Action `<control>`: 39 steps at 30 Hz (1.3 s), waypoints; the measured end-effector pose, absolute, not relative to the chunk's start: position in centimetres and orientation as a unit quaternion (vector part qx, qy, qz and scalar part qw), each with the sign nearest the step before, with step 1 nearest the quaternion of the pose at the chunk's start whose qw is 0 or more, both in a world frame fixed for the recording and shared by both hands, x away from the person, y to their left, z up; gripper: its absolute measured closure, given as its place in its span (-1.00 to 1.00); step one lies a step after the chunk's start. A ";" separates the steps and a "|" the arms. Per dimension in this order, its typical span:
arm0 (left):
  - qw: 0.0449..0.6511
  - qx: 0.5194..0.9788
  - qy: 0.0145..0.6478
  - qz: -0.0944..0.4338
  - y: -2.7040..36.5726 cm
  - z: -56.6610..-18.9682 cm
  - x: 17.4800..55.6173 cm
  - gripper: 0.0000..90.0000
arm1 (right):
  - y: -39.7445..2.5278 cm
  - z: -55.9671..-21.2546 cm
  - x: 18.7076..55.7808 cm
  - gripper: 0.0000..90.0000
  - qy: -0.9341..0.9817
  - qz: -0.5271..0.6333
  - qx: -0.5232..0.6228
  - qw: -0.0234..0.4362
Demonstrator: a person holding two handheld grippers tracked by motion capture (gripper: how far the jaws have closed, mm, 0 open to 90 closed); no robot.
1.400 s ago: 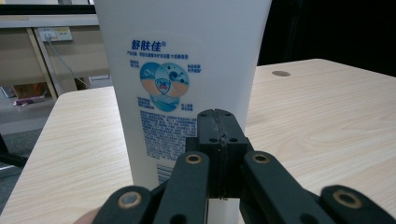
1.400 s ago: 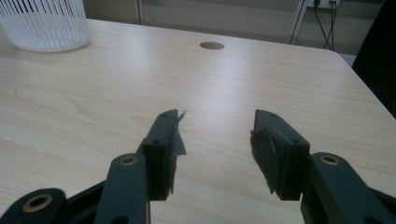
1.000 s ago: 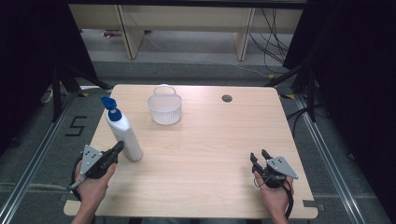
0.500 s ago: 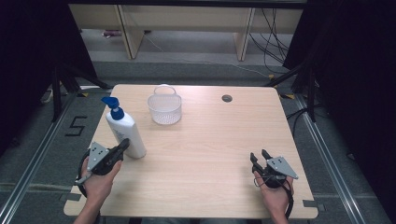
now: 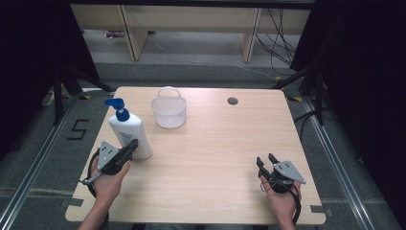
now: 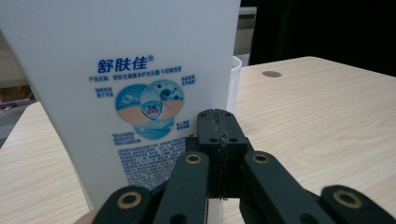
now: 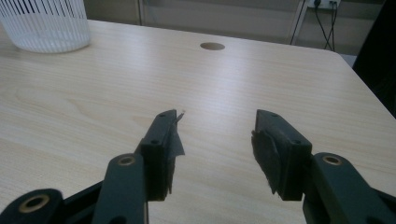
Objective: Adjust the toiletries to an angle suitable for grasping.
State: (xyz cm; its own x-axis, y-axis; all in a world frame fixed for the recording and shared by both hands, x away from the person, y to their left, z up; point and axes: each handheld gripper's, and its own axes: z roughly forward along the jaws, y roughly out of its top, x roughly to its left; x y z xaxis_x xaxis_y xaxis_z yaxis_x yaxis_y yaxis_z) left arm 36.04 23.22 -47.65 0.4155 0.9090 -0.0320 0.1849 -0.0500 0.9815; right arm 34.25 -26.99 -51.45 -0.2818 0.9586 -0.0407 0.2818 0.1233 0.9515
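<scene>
A white lotion bottle (image 5: 128, 132) with a blue pump top stands on the left of the wooden table (image 5: 206, 158). My left gripper (image 5: 133, 143) is shut, and its closed tips press against the bottle's lower side. Seen from the left gripper view, the bottle's printed label (image 6: 130, 70) stands just behind the closed left gripper (image 6: 218, 121). A white ribbed basket (image 5: 168, 111) stands behind the bottle, toward the table's middle. Near the front right edge my right gripper (image 5: 265, 160) is open and holds nothing. Bare wood lies between the jaws of the right gripper (image 7: 215, 126).
A round cable hole (image 5: 232, 101) sits in the table's far right part. The basket (image 7: 46, 23) is at the far left of the right gripper view. Shelving and cables stand on the floor beyond the far edge.
My left gripper has moved forward and to the right against the bottle, and the bottle has shifted slightly to the right. The right gripper has stayed still.
</scene>
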 end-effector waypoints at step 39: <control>0.569 0.561 0.436 0.413 24.1 -43.1 33.4 -0.03 | -27.5 -51.4 34.3 -0.02 0.648 0.460 0.490 0.358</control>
State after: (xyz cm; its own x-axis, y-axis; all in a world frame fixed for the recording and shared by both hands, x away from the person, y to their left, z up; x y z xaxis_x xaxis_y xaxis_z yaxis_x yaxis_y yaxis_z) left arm 33.44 24.06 -43.14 0.2789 0.9597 -0.0335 0.0200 0.0290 0.9994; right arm 34.31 -27.46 -51.37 -0.2625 0.9648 -0.0133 0.3052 0.0961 0.9474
